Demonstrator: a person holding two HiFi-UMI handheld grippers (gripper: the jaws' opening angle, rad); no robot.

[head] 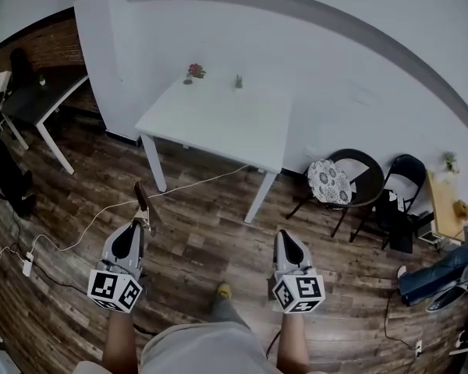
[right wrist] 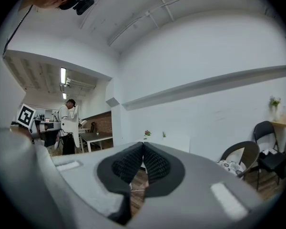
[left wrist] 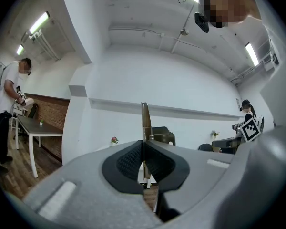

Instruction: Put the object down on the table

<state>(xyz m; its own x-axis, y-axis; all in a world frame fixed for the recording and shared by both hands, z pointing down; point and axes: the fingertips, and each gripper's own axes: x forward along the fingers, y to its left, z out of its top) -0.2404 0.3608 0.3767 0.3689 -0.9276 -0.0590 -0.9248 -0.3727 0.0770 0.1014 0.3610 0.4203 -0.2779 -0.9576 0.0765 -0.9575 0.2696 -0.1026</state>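
Brown clamped object point(left wrist: 145, 120) edge-on, identity unclear.

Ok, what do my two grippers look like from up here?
Both match: the left gripper and right gripper have light grey bodies with a black patch on top and black ribbed pads inside the jaws. Each carries a white cube printed with black square markers. No sleeves show on the arms.

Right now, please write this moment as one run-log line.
left gripper: shut on thin brown flat object | right gripper: shut, empty | white table: ahead, object not placed
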